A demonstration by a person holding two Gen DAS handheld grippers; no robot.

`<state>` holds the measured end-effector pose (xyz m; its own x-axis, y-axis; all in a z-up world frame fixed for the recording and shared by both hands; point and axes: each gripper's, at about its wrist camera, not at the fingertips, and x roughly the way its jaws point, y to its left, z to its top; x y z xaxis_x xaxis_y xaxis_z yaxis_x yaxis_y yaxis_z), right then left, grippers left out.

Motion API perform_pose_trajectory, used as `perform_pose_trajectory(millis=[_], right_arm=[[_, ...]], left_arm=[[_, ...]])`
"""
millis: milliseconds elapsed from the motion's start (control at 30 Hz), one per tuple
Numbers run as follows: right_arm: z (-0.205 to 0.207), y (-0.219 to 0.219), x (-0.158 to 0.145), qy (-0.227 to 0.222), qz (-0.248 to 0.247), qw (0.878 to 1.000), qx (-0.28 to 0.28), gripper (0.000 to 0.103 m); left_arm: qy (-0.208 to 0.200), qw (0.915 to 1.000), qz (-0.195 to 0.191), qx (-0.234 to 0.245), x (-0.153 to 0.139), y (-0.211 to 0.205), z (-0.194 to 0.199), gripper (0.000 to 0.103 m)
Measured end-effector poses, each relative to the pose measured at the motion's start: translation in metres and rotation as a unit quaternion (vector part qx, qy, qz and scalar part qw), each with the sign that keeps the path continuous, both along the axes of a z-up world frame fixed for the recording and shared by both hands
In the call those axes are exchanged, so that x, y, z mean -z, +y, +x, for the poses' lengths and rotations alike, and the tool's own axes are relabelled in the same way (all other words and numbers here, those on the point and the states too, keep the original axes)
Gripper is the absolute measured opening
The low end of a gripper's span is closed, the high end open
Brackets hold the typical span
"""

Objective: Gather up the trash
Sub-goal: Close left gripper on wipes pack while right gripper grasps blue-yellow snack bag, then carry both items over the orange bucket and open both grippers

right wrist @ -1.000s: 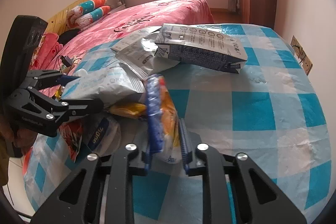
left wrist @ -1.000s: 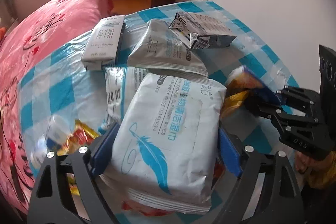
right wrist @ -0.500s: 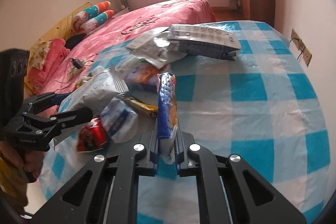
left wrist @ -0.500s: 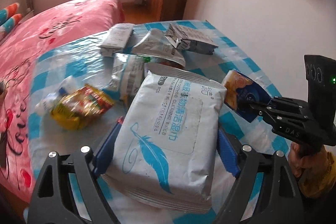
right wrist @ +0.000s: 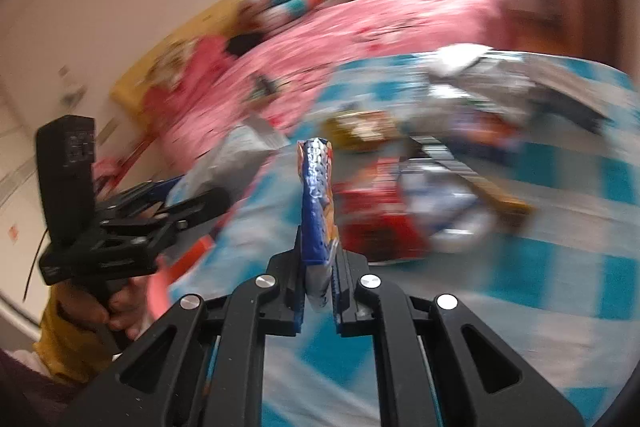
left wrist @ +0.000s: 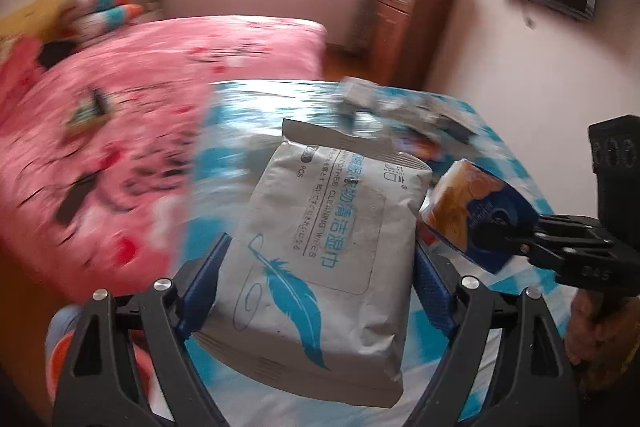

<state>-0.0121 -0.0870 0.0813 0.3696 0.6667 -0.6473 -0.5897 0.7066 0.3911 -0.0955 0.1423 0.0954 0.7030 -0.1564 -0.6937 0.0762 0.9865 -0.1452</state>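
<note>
My left gripper (left wrist: 316, 291) is shut on a white wet-wipes pack (left wrist: 320, 239) with a blue feather print and holds it above the table. My right gripper (right wrist: 318, 279) is shut on a blue and orange snack packet (right wrist: 318, 203), held upright on edge. That packet also shows in the left wrist view (left wrist: 476, 215), to the right of the wipes pack, with the right gripper (left wrist: 520, 243) behind it. The left gripper (right wrist: 188, 203) shows in the right wrist view at the left.
A table with a blue and white checked cloth (right wrist: 560, 267) holds several blurred wrappers, among them a red one (right wrist: 380, 223) and a grey carton (left wrist: 400, 107). A pink bed (left wrist: 140, 107) lies beyond. A wooden cabinet (left wrist: 408, 27) stands by the wall.
Both grippers have lifted with their packs and swung toward the table's left front edge; the views now look higher across the bed, with strong motion blur.
</note>
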Motion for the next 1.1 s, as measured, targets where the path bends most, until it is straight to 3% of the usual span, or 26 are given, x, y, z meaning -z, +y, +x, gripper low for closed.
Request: perform_pose_trajectory(millis=[167,333,667,733,800,833,1000,1100], right_arm=[[-0.021,0.081,-0.003,0.013,0.005,0.994,-0.105,0.011],[-0.044,0.167,0.009,0.039,-0.005,0.979,-0.198,0.011],[-0.09,0.287,0.068,0.109,-0.043,0.94,-0.321,0.015],[-0.094,0.301,0.08,0.098,-0.066,0.938,-0.325,0.027],[-0.093,0.306,0.085,0.099,-0.063,0.94,-0.32,0.061],[-0.09,0.304,0.086,0.101,-0.057,0.942,-0.315,0.067],[-0.076,0.279,0.073,0.078,-0.031,0.957,-0.279,0.08],[-0.065,0.256,0.062,0.058,-0.016,0.968,-0.242,0.08]], left_arm=[[-0.001,0.9937,0.019,-0.11,0.006,0.075,-0.053,0.085],[0.013,0.9752,0.033,-0.219,0.025,0.144,-0.108,0.085],[0.071,0.9469,0.003,-0.314,0.084,0.207,-0.165,0.085],[0.072,0.9454,0.003,-0.318,0.092,0.21,-0.17,0.088],[0.078,0.9434,0.01,-0.322,0.096,0.213,-0.171,0.09],[0.081,0.9432,0.014,-0.322,0.098,0.212,-0.169,0.09],[0.071,0.9422,0.017,-0.327,0.095,0.212,-0.166,0.09],[0.047,0.9441,0.027,-0.325,0.084,0.206,-0.164,0.09]])
